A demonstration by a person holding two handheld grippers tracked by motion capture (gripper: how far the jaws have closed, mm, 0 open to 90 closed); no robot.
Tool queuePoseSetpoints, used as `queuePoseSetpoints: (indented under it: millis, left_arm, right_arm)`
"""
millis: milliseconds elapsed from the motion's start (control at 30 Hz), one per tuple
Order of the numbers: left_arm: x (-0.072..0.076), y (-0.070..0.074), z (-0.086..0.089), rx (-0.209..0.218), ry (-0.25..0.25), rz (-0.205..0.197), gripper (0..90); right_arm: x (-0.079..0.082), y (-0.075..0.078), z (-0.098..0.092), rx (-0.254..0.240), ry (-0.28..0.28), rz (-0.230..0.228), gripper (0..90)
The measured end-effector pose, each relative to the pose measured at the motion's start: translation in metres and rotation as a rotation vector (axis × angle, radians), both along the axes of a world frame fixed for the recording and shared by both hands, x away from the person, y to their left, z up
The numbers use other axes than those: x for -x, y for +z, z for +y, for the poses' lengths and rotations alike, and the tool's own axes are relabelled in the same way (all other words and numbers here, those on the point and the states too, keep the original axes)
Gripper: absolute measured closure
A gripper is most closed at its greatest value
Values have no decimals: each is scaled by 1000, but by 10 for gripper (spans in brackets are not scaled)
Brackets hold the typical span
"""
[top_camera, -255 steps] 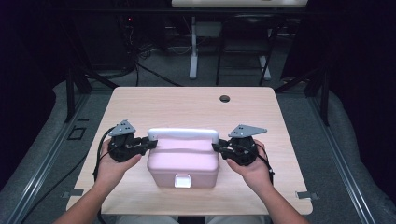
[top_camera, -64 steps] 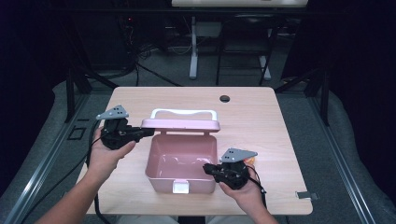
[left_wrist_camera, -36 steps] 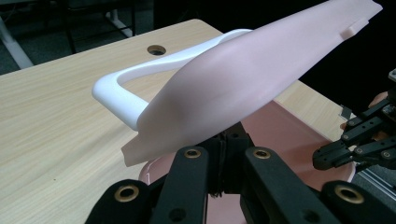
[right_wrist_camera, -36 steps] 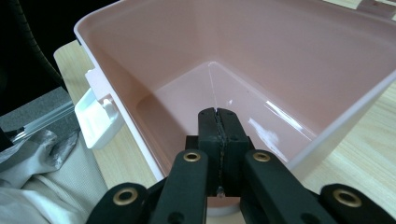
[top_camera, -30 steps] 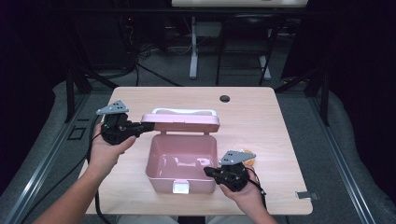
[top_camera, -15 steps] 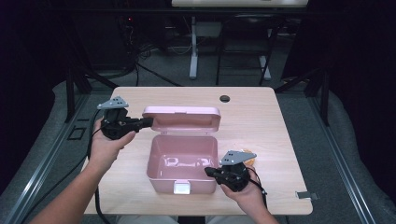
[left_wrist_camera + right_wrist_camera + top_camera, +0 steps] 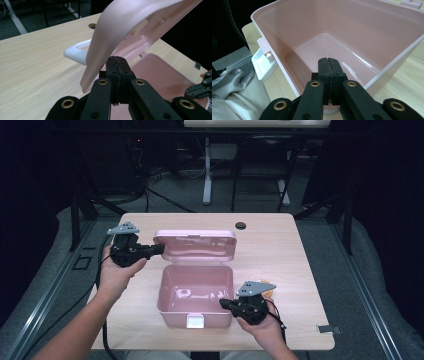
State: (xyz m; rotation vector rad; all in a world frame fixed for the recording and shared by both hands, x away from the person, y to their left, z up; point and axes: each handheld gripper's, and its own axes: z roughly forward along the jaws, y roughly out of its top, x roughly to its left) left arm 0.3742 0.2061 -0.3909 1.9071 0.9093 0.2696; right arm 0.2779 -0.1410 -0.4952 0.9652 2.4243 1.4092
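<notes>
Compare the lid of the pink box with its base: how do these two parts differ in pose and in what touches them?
The lid is swung up and back on the far side, while the base sits flat on the table, open and empty. The left gripper is at the lid's left edge; the right gripper is at the base's near right corner. The lid carries a white handle; the base has a white latch. Both are pink plastic.
</notes>
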Motion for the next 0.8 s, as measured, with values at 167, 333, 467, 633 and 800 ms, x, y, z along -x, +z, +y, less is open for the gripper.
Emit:
queuePoseSetpoints:
  millis: [167,333,467,633,800]
  left_arm:
    - [-3,-2,-1,4,2,7,895]
    - [-7,-5,-2,8,7,15,892]
    - [-9,-6,-2,5,9,12,887]
    - [-12,-9,-1,3,21,16,875]
    - [-11,-12,-2,4,30,12,856]
  right_arm:
    - [0,0,-1,-4,2,3,900]
    - [0,0,-1,-1,6,-1,900]
    - [0,-1,-1,-4,5,1,900]
    - [0,-1,-1,-5,2,-1,900]
    - [1,-1,-1,-6,3,-11,900]
